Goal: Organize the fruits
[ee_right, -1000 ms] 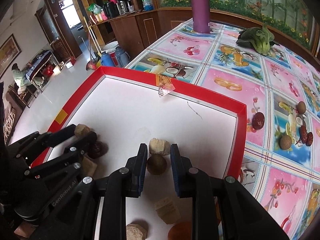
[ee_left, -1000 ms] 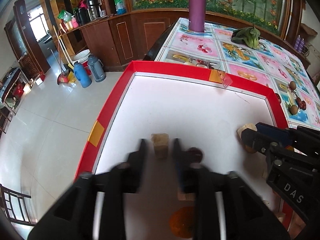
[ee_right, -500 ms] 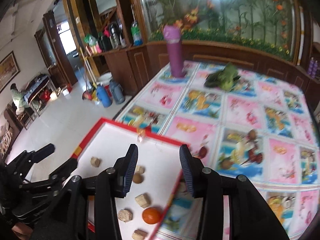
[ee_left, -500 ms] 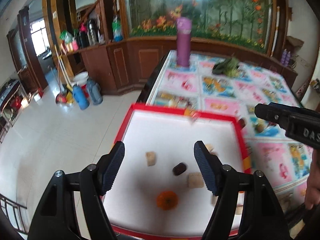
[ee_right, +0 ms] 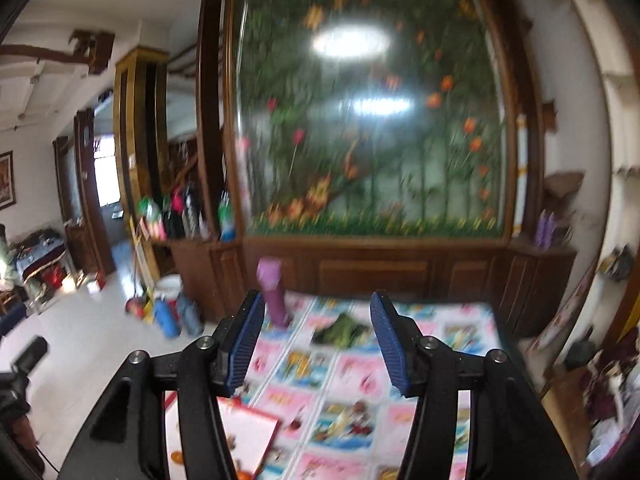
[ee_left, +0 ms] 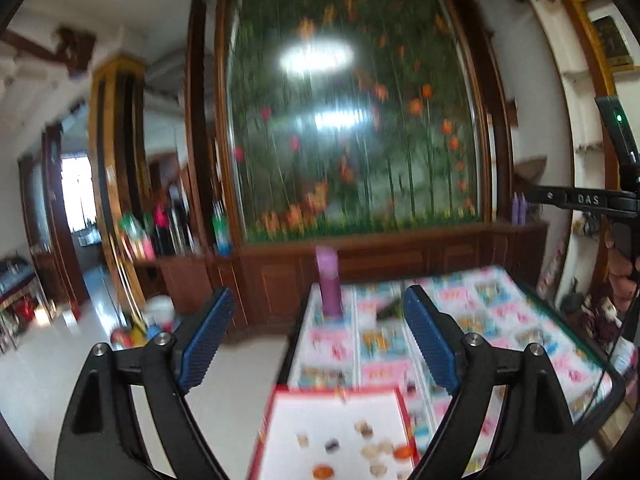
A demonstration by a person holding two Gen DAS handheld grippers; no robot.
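Both views are blurred and look out over the room from high above the table. My left gripper (ee_left: pixel 316 336) is open with nothing between its blue pads. Far below it lies the red-rimmed white tray (ee_left: pixel 280 390) with several small fruits and pale chunks on it, among them an orange fruit (ee_left: pixel 322 471) and a dark one (ee_left: pixel 331 446). My right gripper (ee_right: pixel 318 344) is also open and empty; the tray's corner (ee_right: pixel 276 421) shows between and below its left finger. The other handle marked DAS (ee_left: pixel 580 200) is at the right of the left wrist view.
A patterned tablecloth (ee_right: pixel 360 392) covers the table. A purple flask (ee_left: pixel 329 280) stands at its far end, leafy greens (ee_right: pixel 344 332) beside it. Behind are a wooden cabinet (ee_right: pixel 376 272) and a floral glass panel. Blue jugs (ee_right: pixel 168 318) sit on the floor at left.
Both grippers have risen far above the tray and tilted up toward the room. Their jaws, narrow a second ago, now stand wide open. The fruits stay on the tray.
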